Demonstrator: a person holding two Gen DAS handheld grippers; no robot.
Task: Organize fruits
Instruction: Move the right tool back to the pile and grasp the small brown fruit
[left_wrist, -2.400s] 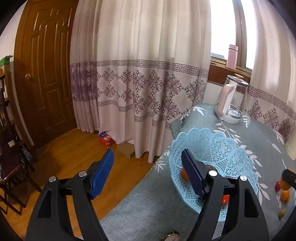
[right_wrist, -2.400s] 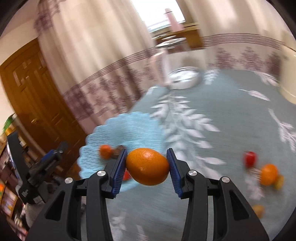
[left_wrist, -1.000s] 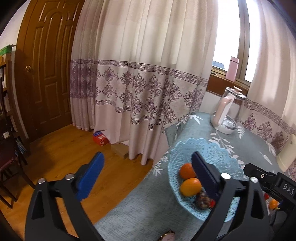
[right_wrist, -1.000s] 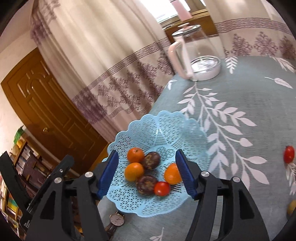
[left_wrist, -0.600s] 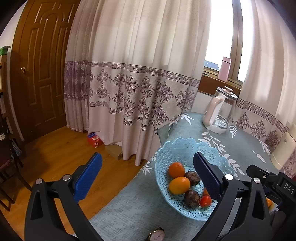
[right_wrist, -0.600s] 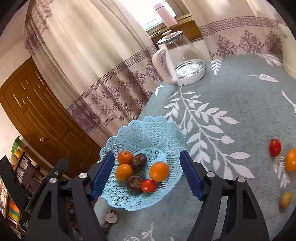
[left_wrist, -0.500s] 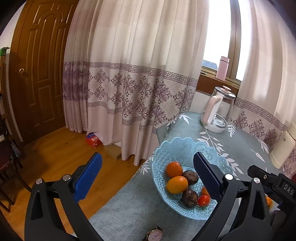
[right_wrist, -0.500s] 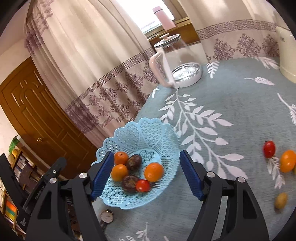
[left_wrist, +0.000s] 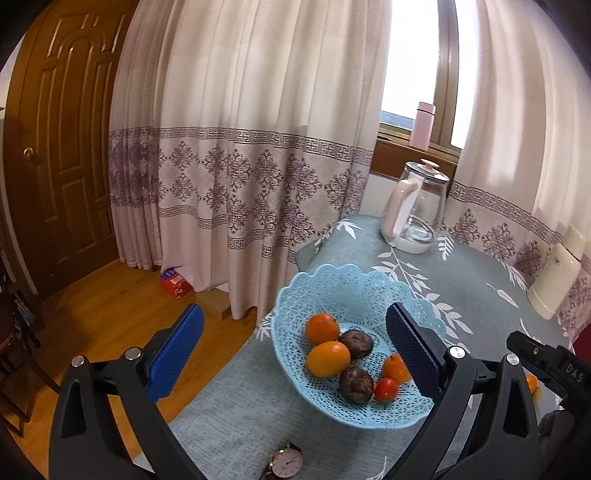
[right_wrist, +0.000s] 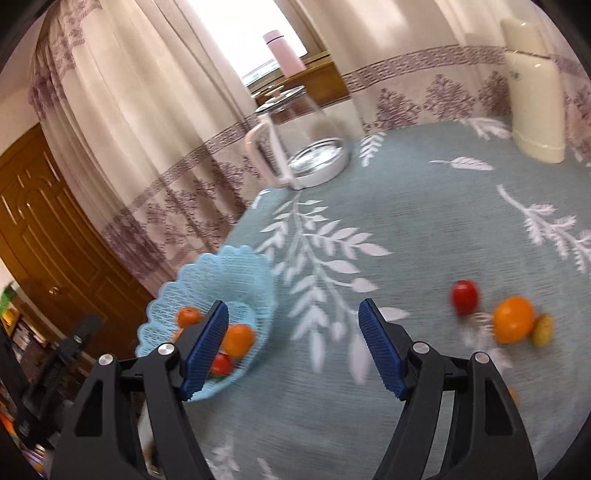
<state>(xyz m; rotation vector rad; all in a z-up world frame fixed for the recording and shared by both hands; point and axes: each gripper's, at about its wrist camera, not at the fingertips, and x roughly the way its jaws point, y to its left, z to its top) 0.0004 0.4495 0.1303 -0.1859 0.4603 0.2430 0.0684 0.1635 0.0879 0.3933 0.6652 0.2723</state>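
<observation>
**Q:** Curtains and a wooden door (left_wrist: 55, 147) fill the back of the left wrist view. What sits on the table?

**A:** On the teal leaf-print tablecloth (left_wrist: 461, 280) stands the blue lattice basket (left_wrist: 332, 284), near the table's edge. It holds three oranges, two dark passion fruits and a small red tomato (left_wrist: 386, 388). A wristwatch (left_wrist: 284, 463) lies on the cloth in front of it; a glass kettle (left_wrist: 417, 210) stands behind. My left gripper (left_wrist: 291, 350) hovers above, jaws spread wide, holding nothing.

**Q:** And the right wrist view?

**A:** Blurred. My right gripper (right_wrist: 293, 347) is wide open and empty, aimed at bare cloth between the basket (right_wrist: 207, 291) and the loose fruit. Out on the cloth: a red tomato (right_wrist: 464, 295), an orange (right_wrist: 513, 319), and a small yellowish fruit (right_wrist: 542, 329) touching the orange.

**Q:** Step in hand?

**A:** My judgement: go for the next loose fruit. To do it well I should centre the pads across one fruit's widest part, close gently so that it does not roll or bruise, and take the tomato alone; the orange and its neighbour touch, so I risk nudging one away.
</observation>
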